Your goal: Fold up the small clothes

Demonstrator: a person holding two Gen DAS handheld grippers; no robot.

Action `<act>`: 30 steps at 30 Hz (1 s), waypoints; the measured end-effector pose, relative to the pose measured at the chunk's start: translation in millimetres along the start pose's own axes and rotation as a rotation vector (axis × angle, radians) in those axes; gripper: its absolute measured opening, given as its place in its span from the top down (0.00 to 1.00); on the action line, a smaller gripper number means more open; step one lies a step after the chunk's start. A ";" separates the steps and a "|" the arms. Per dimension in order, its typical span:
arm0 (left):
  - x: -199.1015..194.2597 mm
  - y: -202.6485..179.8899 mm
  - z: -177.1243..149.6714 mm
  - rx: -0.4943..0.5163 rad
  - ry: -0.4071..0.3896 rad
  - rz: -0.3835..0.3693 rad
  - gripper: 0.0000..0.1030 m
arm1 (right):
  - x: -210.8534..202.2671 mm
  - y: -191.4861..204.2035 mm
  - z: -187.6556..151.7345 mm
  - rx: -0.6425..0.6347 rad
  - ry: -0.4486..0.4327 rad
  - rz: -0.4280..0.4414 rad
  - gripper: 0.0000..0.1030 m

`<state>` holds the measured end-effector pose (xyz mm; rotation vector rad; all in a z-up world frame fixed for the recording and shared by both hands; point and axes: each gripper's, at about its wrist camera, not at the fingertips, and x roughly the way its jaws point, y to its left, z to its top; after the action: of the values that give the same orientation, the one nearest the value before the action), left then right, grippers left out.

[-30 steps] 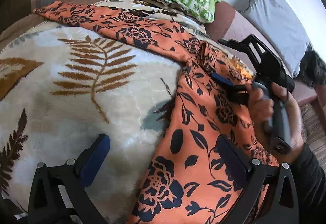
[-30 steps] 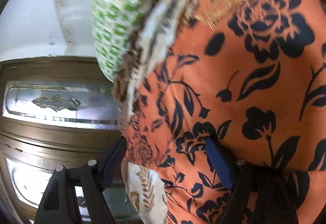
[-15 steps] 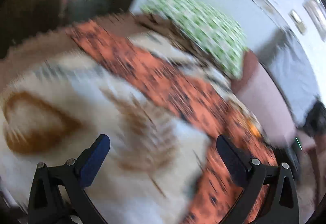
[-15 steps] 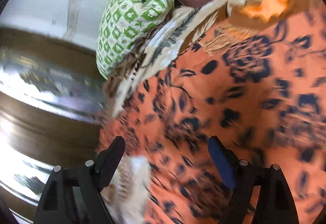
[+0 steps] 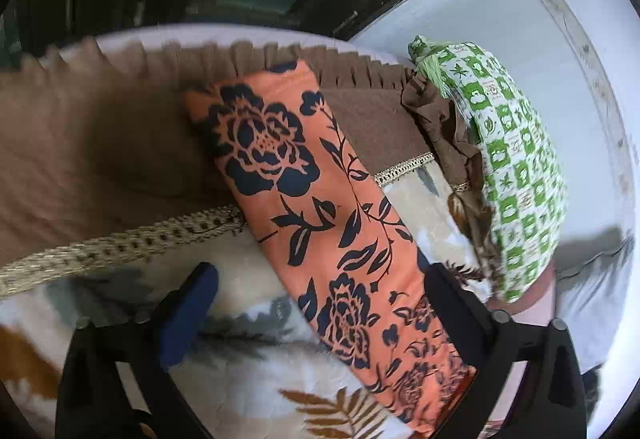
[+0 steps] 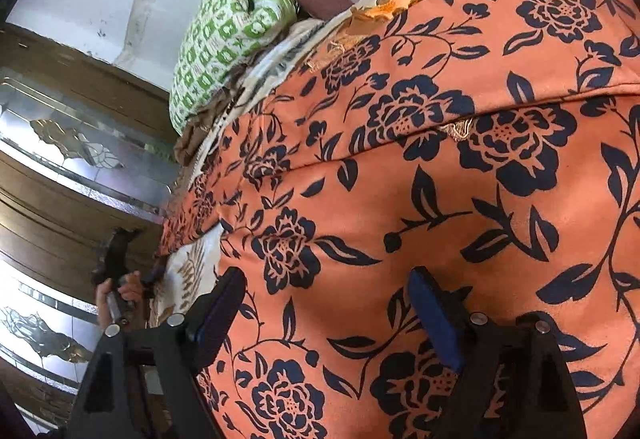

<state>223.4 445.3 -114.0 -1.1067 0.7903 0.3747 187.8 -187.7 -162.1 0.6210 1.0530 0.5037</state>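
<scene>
An orange flowered cloth (image 5: 320,223) is spread out on a bed.

The cloth is laid over a leaf-print blanket (image 5: 248,371), with a green pillow (image 5: 516,163) near its far end. The left tongs (image 5: 316,315) are closing above one narrow end, and nothing is gripped. The right tongs (image 6: 332,303) are held wide apart over the cloth, and nothing is pinched.

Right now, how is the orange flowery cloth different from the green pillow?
The orange flowery cloth lies flat in a long strip with dark blue flowers; the green pillow is puffy with green-and-white squares. The cloth crosses the blanket's middle; the pillow sits at its edge. Both are patterned.
</scene>
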 end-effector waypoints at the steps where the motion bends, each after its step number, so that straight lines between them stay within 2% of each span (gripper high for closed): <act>1: 2.6 3.2 1.3 -0.014 0.010 -0.008 0.15 | 0.3 1.2 -0.1 -0.007 0.003 -0.004 0.17; 5: 4.6 11.1 10.4 -0.054 -0.001 -0.047 0.15 | -0.8 0.1 -2.2 -0.013 -0.001 0.006 0.17; 6: 0.0 13.0 11.9 -0.067 -0.011 -0.067 0.20 | -1.0 -1.0 -3.0 -0.012 -0.005 0.011 0.17; 7: -2.5 14.9 13.3 -0.077 -0.018 -0.087 0.36 | -1.5 -1.7 -3.9 -0.014 -0.007 0.015 0.17; 11: 7.4 23.4 14.9 -0.079 0.023 -0.070 0.70 | -2.5 -3.2 -4.9 -0.021 -0.009 0.016 0.17; 12: 10.3 27.1 14.3 -0.086 0.035 -0.058 0.83 | -2.7 -3.1 -5.0 -0.024 -0.008 0.015 0.17; 13: 11.2 30.0 14.2 -0.094 0.035 -0.053 0.90 | -2.9 -2.5 -5.0 -0.026 -0.008 0.014 0.17; 15: 8.8 29.3 13.6 -0.085 0.021 -0.048 0.93 | -4.3 -2.5 -4.9 -0.032 -0.004 0.016 0.17; 17: -0.8 15.3 10.4 -0.023 -0.016 -0.025 0.94 | -7.8 -4.8 -3.3 -0.021 -0.006 0.021 0.17; 20: -20.8 -23.0 1.1 0.135 -0.096 0.006 0.94 | -17.8 -10.5 12.2 0.028 -0.045 0.032 0.17; 22: -32.1 -53.1 -9.8 0.237 -0.144 0.004 0.94 | -22.8 -14.5 36.0 0.071 -0.091 0.074 0.17; 25: -43.0 -95.3 -29.5 0.359 -0.168 -0.023 0.94 | -18.7 -23.6 80.9 0.163 -0.155 0.151 0.17; 27: -50.8 -122.1 -45.5 0.444 -0.184 -0.041 0.94 | -9.2 -31.2 106.4 0.190 -0.171 0.128 0.17; 30: -64.1 -168.6 -79.5 0.587 -0.194 -0.102 0.94 | 17.7 -58.7 118.4 0.264 -0.086 -0.009 0.17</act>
<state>256.5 309.2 24.7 -0.5470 0.6114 0.1427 307.6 -245.5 -171.4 0.8633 1.0478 0.3291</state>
